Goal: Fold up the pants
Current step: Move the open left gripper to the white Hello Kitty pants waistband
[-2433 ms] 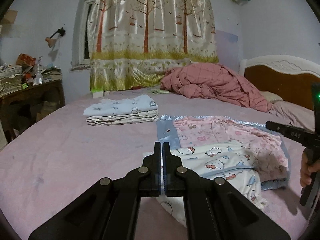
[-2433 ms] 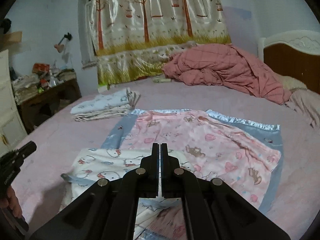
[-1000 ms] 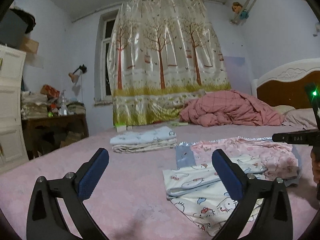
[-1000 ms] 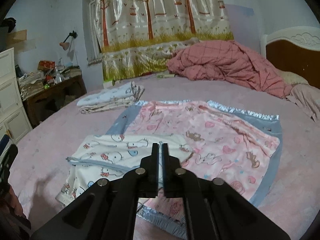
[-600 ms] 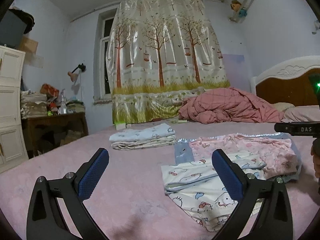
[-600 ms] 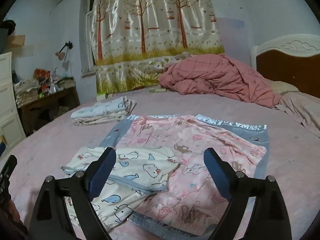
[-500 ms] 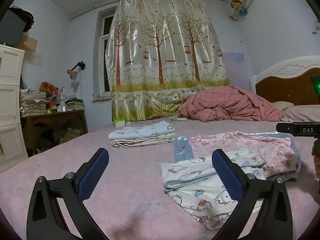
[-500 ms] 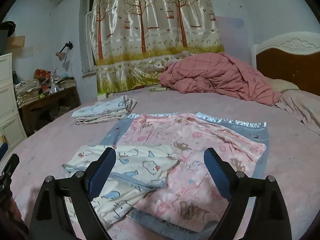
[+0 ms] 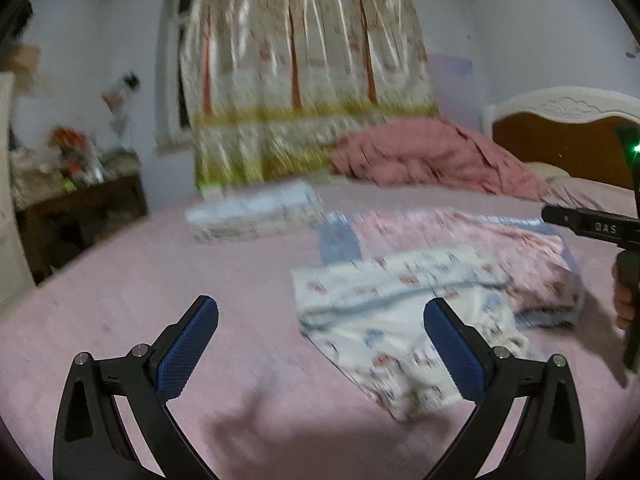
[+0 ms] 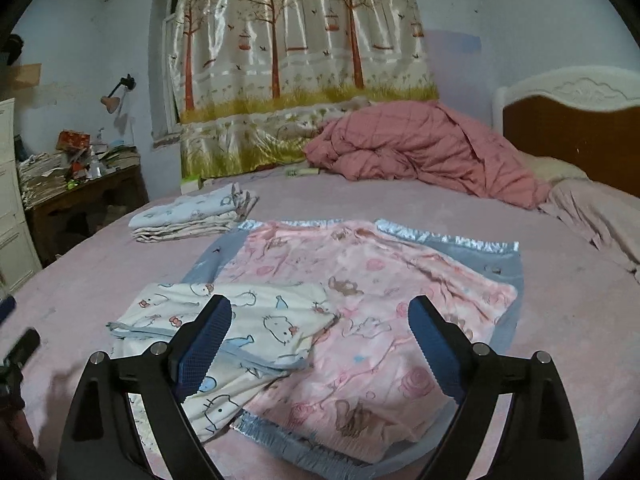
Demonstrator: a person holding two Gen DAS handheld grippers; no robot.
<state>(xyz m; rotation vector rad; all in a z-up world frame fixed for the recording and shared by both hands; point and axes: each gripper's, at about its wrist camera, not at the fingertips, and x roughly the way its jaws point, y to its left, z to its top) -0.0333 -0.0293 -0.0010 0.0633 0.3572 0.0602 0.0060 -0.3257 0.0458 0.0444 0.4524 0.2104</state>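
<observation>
I am holding my left gripper (image 9: 320,330) spread wide over bare pink bedsheet (image 10: 580,320), nothing between its blue pads (image 9: 188,350); that view is smeared with blur, so fine detail there is lost. Just right of it, the cartoon-print pants (image 10: 256,320) are lying on the bed, their near part on the sheet and their far right part overlapping the pink printed blanket (image 10: 380,280) with its grey satin border. They are already doubled over: a grey-trimmed edge (image 10: 264,360) is running across the top layer, with a lower layer showing below it towards me.

I am judging the pants to be thin, light cotton, soft and limp, so they are going to sag and drag from wherever I pinch, and the two layers may slide apart. The blanket underneath looks slick at its satin edge, so I am expecting the cloth to shift easily over it. I am thinking the best hold is at the corners of the near edge, taking both layers together, one corner per gripper.

Further right, my right gripper (image 10: 316,328) is also standing spread, empty, hovering above the pants' right end and the blanket. A folded stack of pale clothes (image 10: 192,214) is sitting well apart at the back left, and a rumpled pink quilt (image 10: 420,148) is piled near the headboard (image 10: 568,128).
</observation>
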